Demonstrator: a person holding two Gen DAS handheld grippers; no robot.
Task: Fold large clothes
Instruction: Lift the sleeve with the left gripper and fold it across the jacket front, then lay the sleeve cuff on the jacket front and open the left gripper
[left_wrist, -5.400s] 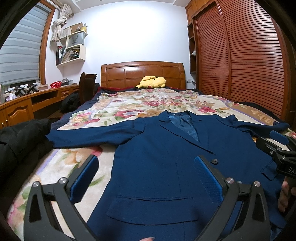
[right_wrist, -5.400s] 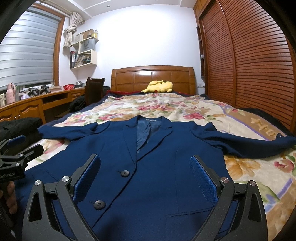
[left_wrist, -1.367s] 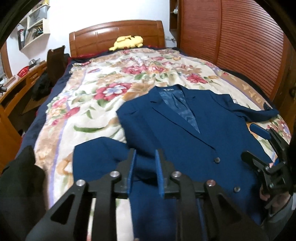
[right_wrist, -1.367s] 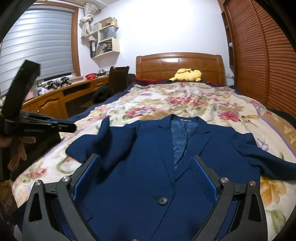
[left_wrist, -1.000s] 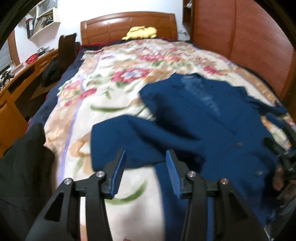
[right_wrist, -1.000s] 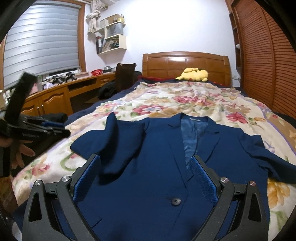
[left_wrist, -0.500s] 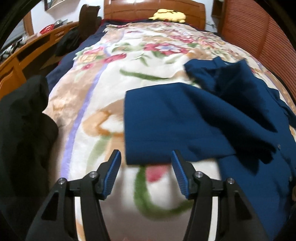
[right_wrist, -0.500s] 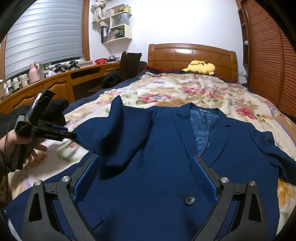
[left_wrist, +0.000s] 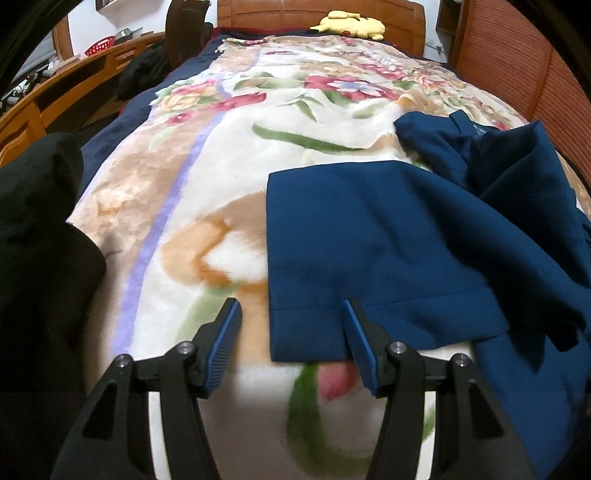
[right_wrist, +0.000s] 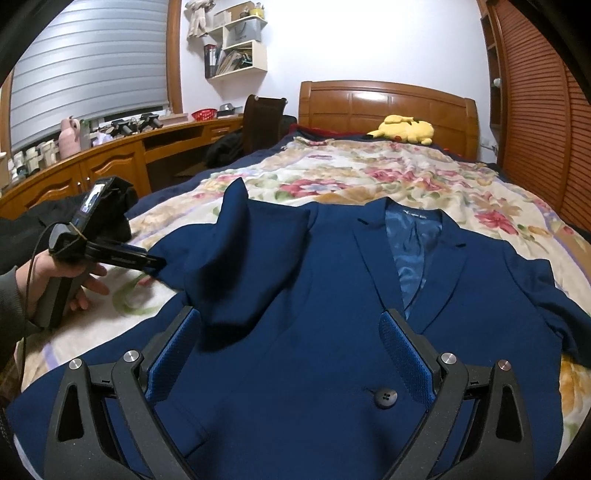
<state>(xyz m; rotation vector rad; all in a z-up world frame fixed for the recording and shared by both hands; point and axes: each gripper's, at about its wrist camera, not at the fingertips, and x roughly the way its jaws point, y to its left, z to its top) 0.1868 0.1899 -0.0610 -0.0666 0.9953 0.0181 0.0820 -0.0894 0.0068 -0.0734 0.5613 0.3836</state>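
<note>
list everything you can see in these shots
jacket: 1, navy, flat on bed, one sleeve folded in
blanket: 1, floral cream, covering bed
plush: 1, yellow, at headboard
black garment: 1, bed's left edge
chair: 1, dark, by desk
shelves: white, on wall
wardrobe: 1, brown slatted, right
blind: 1, grey, left
left gripper: open, at sleeve cuff
right gripper: open, over jacket front

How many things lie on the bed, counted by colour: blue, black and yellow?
Blue: 1, the blue jacket.
Black: 1, the black garment at the bed's left edge.
Yellow: 1, the yellow plush toy by the headboard.
Total: 3.
</note>
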